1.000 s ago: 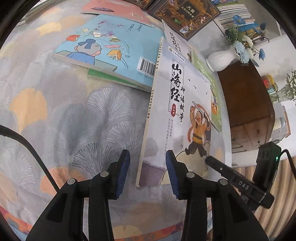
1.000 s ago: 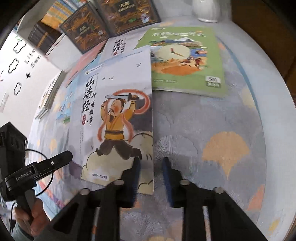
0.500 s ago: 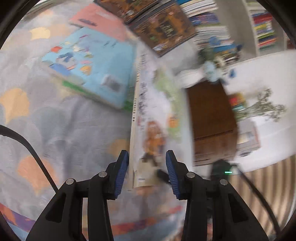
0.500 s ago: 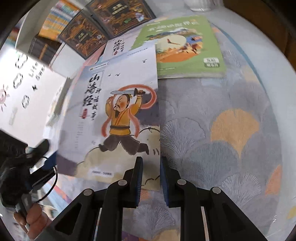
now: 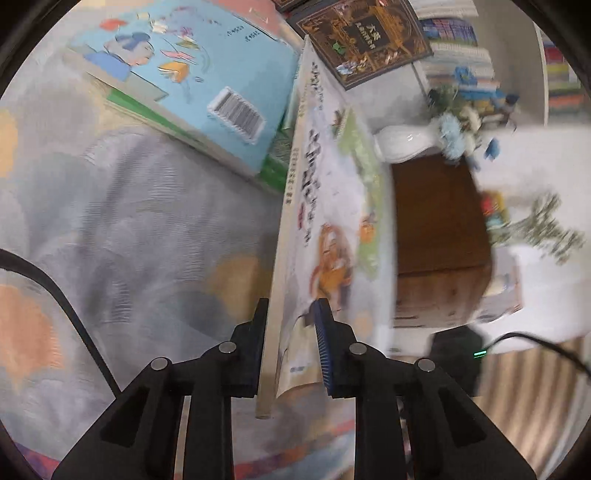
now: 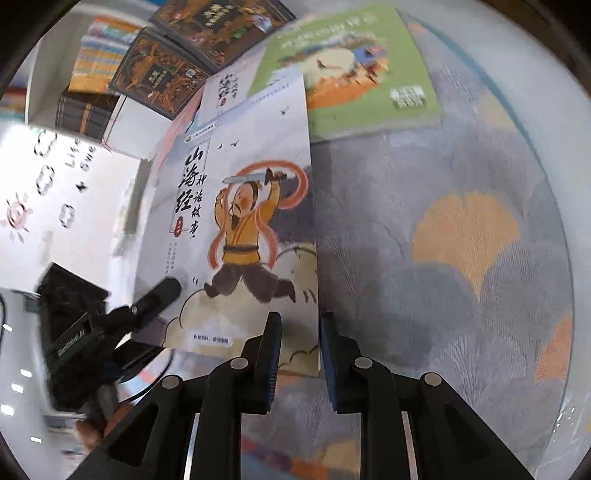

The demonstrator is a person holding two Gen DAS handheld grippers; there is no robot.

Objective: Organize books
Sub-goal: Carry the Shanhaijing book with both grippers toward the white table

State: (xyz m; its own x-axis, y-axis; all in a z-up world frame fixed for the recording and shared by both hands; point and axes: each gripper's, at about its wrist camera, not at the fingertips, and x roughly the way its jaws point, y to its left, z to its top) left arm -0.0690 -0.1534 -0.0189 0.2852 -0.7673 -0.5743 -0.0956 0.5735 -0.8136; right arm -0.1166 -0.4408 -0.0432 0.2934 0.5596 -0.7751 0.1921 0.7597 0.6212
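Note:
A thin white picture book with a sword-waving man in orange (image 6: pixel 243 236) is lifted off the patterned cloth, tilted up. My left gripper (image 5: pixel 290 347) is shut on its spine edge (image 5: pixel 273 295) near the bottom corner. My right gripper (image 6: pixel 297 363) is shut on the book's bottom right corner. The left gripper also shows in the right wrist view (image 6: pixel 110 328), at the book's left side. Both views are blurred.
A light blue book (image 5: pixel 192 74) lies on a green one at the back left. A green-covered book (image 6: pixel 354 70) and dark ornate books (image 6: pixel 207 33) lie behind. A white vase with flowers (image 5: pixel 413 144) stands by a brown cabinet (image 5: pixel 439 236).
Both grippers have closed on the white book and raised it from flat on the cloth to a tilted, near edge-on pose. The cameras have swung with it.

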